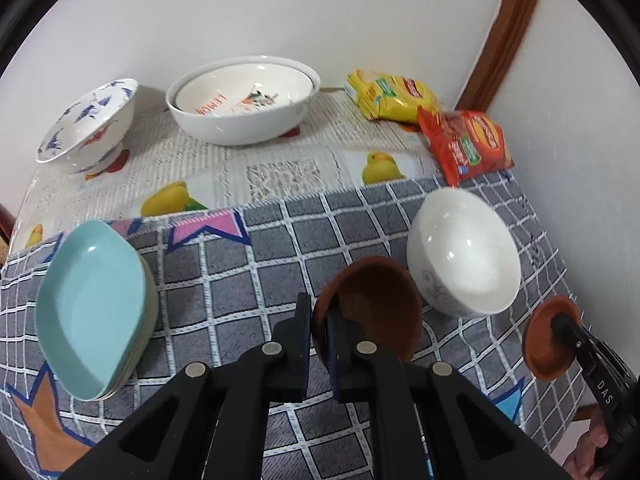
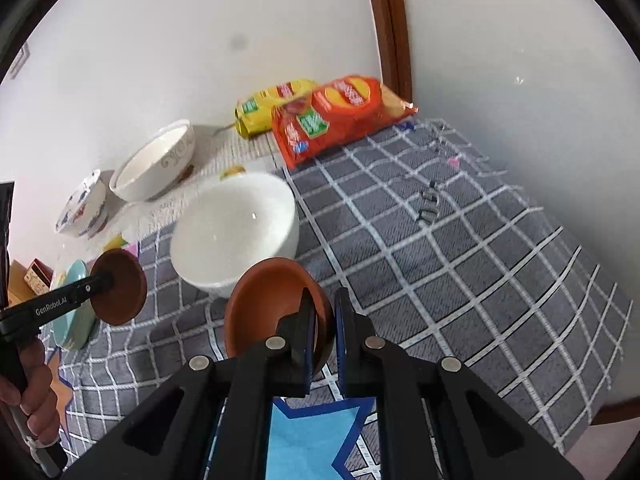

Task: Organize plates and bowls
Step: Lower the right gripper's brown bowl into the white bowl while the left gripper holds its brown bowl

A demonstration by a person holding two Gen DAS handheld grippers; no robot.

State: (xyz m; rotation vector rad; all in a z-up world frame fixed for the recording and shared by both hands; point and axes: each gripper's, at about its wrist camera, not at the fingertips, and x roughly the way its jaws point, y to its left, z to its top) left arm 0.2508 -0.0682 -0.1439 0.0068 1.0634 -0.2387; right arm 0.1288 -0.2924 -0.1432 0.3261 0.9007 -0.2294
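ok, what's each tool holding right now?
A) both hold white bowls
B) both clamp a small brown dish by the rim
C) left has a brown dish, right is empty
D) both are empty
B: the left tool is shut on one brown dish by its rim, and the right tool is shut on a second brown dish, both beside the white bowl.

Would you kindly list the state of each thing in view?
left gripper: shut on a brown dish rim
left brown dish: held, tilted
right gripper: shut on a brown dish rim
right brown dish: held, tilted
white bowl: upright, empty
teal plates: stacked
lemon bowl: nested in large bowl
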